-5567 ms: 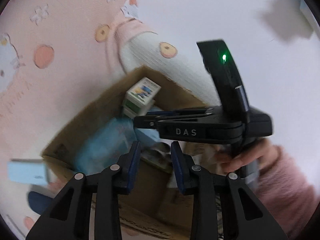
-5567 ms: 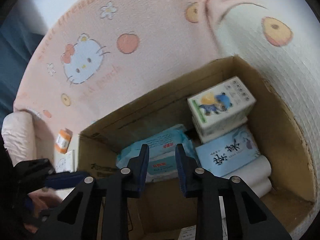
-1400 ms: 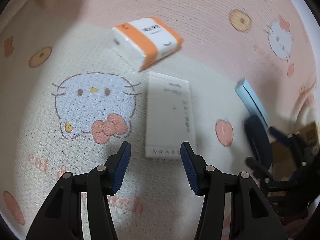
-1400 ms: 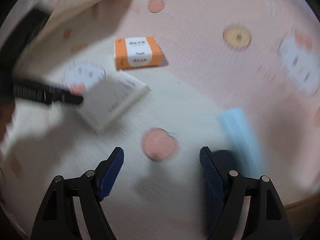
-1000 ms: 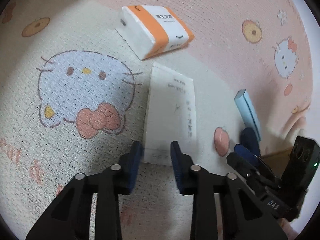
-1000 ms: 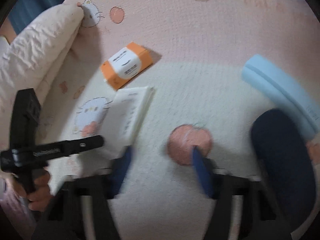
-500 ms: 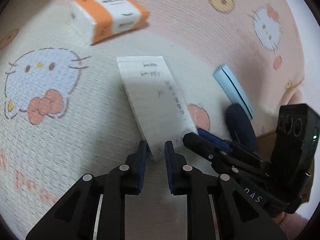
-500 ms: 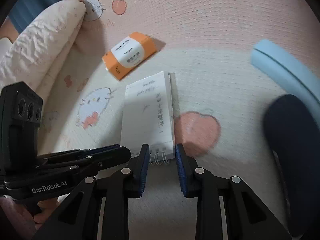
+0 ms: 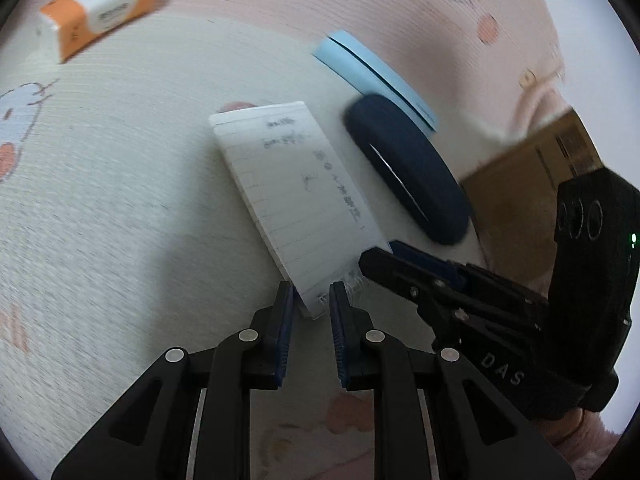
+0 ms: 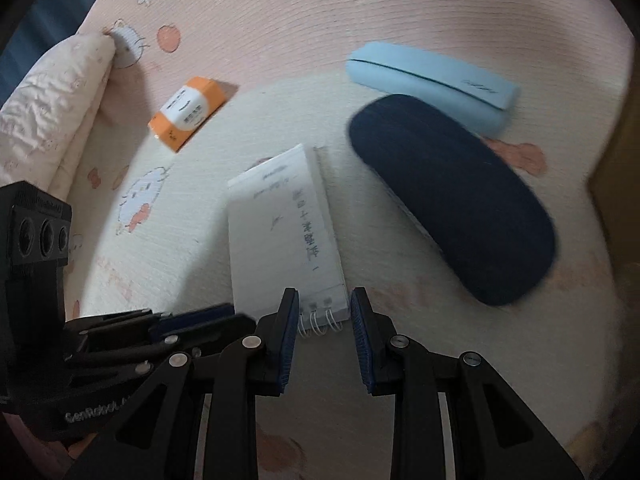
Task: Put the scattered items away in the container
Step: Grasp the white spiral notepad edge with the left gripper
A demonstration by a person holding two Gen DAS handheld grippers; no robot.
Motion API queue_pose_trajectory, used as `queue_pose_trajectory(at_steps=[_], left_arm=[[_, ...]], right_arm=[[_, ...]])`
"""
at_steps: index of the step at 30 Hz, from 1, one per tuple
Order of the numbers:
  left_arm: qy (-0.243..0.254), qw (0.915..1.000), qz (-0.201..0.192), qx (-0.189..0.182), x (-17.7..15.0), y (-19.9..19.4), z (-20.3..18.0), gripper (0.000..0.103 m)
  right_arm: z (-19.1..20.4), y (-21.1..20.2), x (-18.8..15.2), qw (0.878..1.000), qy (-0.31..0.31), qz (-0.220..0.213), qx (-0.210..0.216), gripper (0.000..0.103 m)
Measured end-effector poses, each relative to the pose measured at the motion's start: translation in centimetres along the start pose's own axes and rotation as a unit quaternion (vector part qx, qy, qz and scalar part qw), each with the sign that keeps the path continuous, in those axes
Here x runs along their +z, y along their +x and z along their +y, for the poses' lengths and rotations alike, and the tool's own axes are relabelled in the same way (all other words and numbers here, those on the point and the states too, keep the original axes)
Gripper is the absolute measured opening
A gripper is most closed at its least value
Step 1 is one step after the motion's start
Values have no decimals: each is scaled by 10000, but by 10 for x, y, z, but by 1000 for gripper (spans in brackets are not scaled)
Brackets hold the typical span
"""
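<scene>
Left gripper (image 9: 311,300): fingers nearly shut, pinching the notepad (image 9: 296,200) corner, lower centre.
Right gripper (image 10: 324,312): fingers narrowly apart around notepad's spiral edge; grip unclear.

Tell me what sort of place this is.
Probably a bedroom or living space at home. A pink cartoon-cat patterned blanket covers a soft surface, a crumpled white quilt lies at its edge, and an orange-and-white tissue pack sits among scattered personal items.
</scene>
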State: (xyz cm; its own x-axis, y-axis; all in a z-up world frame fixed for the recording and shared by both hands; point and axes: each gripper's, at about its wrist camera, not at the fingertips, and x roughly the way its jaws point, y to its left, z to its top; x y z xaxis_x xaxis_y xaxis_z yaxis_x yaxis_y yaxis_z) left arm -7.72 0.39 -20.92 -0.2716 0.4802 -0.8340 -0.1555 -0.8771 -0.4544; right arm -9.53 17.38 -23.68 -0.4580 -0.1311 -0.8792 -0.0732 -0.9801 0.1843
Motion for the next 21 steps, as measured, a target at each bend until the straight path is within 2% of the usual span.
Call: queue_pose_trajectory(at_steps=[5, 7, 13, 16, 18, 20, 21], left_arm=[[247, 9991, 242, -242, -13, 15, -27, 21], [467, 9985, 207, -178, -17, 18, -41, 21], [1097, 9936, 278, 57, -25, 24, -69, 21], [1215, 9922, 261, 73, -23, 16, -72, 22], [1297, 9913, 103, 215, -18, 6, -71, 25], [1364, 9898, -111, 400, -10, -3, -67, 39], [1390, 9886, -260, 514, -4, -7, -64, 40]], right_arm=[[-13, -18, -7, 9992, 49, -165, -371, 25], [-23, -26, -11, 9987, 262, -204, -379, 25], [-48, -49, -29, 9940, 1045, -306, -75, 25], [-49, -54, -36, 9933, 1123, -274, 10, 25], [-48, -51, -37, 9935, 1123, -191, 26, 25], [-48, -45, -37, 9934, 1138, -79, 65, 25], [-47, -42, -37, 9934, 1146, -20, 73, 25]])
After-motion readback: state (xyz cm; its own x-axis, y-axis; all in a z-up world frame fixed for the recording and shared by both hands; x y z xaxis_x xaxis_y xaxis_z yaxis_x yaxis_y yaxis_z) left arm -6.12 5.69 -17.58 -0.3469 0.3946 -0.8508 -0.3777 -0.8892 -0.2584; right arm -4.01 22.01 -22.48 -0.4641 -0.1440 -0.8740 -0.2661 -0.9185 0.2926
